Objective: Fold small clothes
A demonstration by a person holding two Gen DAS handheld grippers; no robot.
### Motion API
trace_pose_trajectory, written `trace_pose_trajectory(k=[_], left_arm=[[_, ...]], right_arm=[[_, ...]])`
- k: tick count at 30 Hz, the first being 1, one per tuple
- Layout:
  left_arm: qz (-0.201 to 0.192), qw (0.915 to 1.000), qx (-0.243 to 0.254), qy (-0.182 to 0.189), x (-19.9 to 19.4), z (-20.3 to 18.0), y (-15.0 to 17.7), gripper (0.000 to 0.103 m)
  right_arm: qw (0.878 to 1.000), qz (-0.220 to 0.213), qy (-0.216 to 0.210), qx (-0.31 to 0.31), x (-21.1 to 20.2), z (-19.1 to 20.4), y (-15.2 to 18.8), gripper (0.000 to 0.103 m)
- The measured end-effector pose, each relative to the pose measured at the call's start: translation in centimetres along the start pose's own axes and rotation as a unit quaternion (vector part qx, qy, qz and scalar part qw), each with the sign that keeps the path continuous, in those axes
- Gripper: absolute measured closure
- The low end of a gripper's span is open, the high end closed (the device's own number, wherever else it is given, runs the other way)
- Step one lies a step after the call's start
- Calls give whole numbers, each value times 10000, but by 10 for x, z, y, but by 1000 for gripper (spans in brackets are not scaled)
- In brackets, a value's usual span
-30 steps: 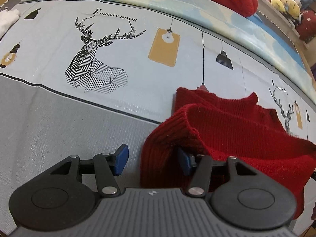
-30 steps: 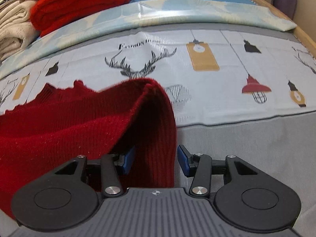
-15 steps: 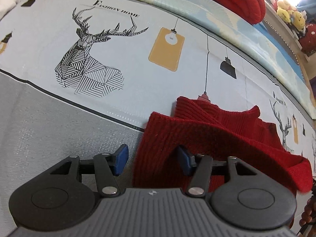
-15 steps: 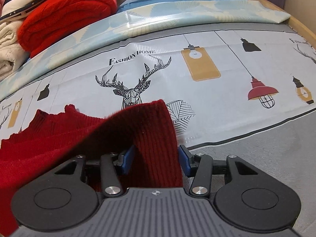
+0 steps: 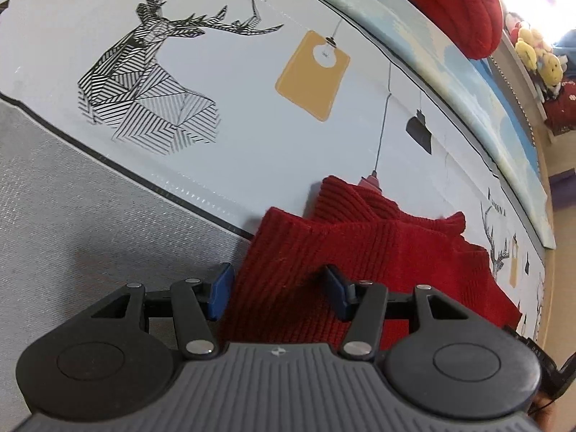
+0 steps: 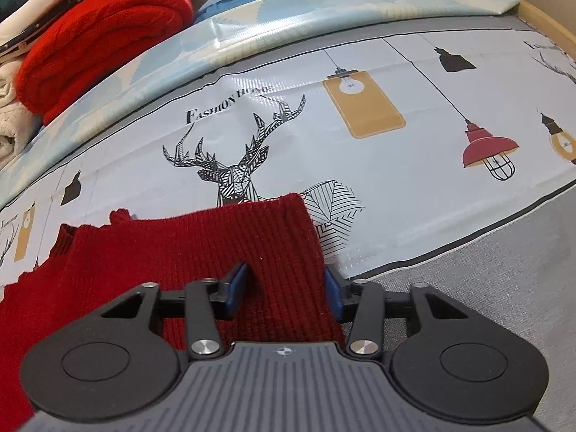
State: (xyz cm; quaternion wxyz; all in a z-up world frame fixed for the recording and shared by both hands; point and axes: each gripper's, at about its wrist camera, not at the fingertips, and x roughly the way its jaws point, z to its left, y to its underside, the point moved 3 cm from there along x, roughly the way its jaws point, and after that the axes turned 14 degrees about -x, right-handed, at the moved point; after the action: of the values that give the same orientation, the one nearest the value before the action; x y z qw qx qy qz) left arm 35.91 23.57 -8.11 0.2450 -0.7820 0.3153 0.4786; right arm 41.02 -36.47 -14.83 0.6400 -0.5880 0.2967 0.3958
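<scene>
I see the sweater (image 6: 201, 252) lying flat on the printed cover (image 6: 414, 187), one corner between each claw's pads, a folded stack (image 6: 93, 46) behind it at far left.

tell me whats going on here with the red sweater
A person with a handheld gripper in each hand is folding a small dark red knit sweater on a deer-print cloth. The left gripper straddles one corner of the fold, and the right gripper straddles the other, its jaws closing. The folded-over edge lies nearly flat. A stack of folded clothes sits behind.
</scene>
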Motion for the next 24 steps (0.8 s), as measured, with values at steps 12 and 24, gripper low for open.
trace_pose_trajectory(k=[12,24], left_arm=[[-1320,9893,560,278,-46,-22,-13,92],[-1733,9609,2021,-756,-37,-46,3,84]], right_arm=[[9930,-1068,218,445,-42,5,-31,88],[9988,-153,442,154,-2,4,-17,68]])
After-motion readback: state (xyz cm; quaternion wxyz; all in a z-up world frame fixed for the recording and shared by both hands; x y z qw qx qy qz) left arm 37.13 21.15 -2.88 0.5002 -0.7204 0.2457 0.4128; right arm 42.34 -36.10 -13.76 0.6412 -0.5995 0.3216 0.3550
